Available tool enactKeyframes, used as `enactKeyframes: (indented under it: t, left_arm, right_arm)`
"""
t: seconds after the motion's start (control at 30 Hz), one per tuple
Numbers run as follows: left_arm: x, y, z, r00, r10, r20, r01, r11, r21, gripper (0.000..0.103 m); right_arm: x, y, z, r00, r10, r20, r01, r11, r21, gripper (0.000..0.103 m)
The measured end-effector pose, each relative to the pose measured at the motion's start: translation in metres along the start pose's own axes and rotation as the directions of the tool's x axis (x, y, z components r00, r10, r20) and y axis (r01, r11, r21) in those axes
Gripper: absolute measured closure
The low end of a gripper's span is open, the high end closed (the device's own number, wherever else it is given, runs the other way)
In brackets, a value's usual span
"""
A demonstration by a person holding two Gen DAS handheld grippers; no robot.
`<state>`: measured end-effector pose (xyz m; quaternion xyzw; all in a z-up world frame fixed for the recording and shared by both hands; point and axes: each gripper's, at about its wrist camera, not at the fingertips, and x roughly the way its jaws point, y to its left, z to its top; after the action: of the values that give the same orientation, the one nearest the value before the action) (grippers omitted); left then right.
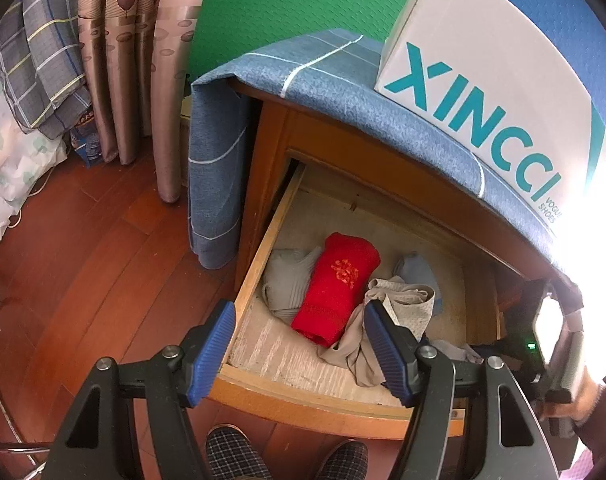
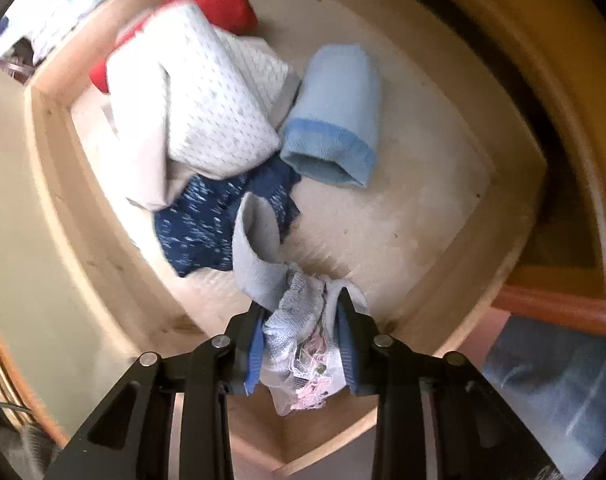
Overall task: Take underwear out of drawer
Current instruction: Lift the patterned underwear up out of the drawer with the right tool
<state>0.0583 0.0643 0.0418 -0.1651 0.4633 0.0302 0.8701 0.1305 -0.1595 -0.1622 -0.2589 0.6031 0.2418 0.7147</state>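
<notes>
The wooden drawer [image 1: 255,264] is pulled open and holds several folded clothes: a red piece [image 1: 337,284], a grey piece [image 1: 287,280], a beige mesh piece [image 1: 399,304] and a light blue roll [image 2: 335,120]. My left gripper [image 1: 299,320] is open and empty above the drawer's front left. My right gripper [image 2: 301,312] is shut on pale blue-white underwear [image 2: 299,332] at the drawer's front edge; the cloth trails onto a dark blue piece [image 2: 219,220]. The right gripper's body shows at the right edge of the left wrist view [image 1: 543,340].
A white shoe box [image 1: 483,80] stands on the blue cloth [image 1: 343,76] covering the cabinet top. Curtains [image 1: 143,60] and checked bedding [image 1: 35,60] are at the left on the wooden floor [image 1: 83,260]. Slippered feet [image 1: 231,456] stand below the drawer front.
</notes>
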Motion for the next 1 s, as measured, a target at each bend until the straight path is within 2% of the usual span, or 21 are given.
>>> enactKeyframes:
  t: [0.23,0.3,0.43,0.53,0.63,0.73,0.9,1.0]
  left_arm:
    - [0.002,0.001,0.000,1.000,0.001,-0.016,-0.001,1.000,0.007,0.034]
    - [0.003,0.000,0.000,1.000,0.002,-0.023,-0.002,1.000,0.016,0.034]
    - [0.006,-0.005,-0.001,0.999,-0.006,-0.050,0.008,0.999,0.051,0.034]
    - [0.014,-0.013,-0.003,0.994,-0.021,-0.103,0.030,0.995,0.093,0.034]
    - [0.023,-0.022,-0.004,0.986,-0.037,-0.165,0.060,0.989,0.133,0.034]
    - [0.032,-0.035,-0.007,0.975,-0.042,-0.216,0.086,0.976,0.198,0.034]
    - [0.043,-0.061,-0.007,0.973,-0.033,-0.230,0.099,0.954,0.283,0.034]
    - [0.059,-0.075,-0.011,0.956,-0.029,-0.292,0.122,0.944,0.307,0.034]
  right_arm:
    - [-0.029,0.012,-0.011,0.998,0.036,0.059,-0.047,0.978,0.201,0.075]
    - [-0.040,0.013,-0.016,0.994,0.067,0.089,-0.090,0.954,0.287,0.075]
    - [-0.056,0.016,-0.026,0.989,0.068,0.132,-0.114,0.916,0.386,0.075]
    - [-0.068,0.004,-0.039,0.983,0.074,0.169,-0.149,0.858,0.492,0.075]
    - [-0.078,0.001,-0.050,0.978,0.044,0.204,-0.155,0.811,0.564,0.076]
    - [-0.084,-0.001,-0.063,0.972,0.022,0.234,-0.164,0.776,0.609,0.077]
    - [-0.093,-0.007,-0.078,0.963,-0.007,0.268,-0.182,0.717,0.673,0.078]
    - [-0.097,-0.009,-0.085,0.959,0.001,0.283,-0.204,0.697,0.688,0.078]
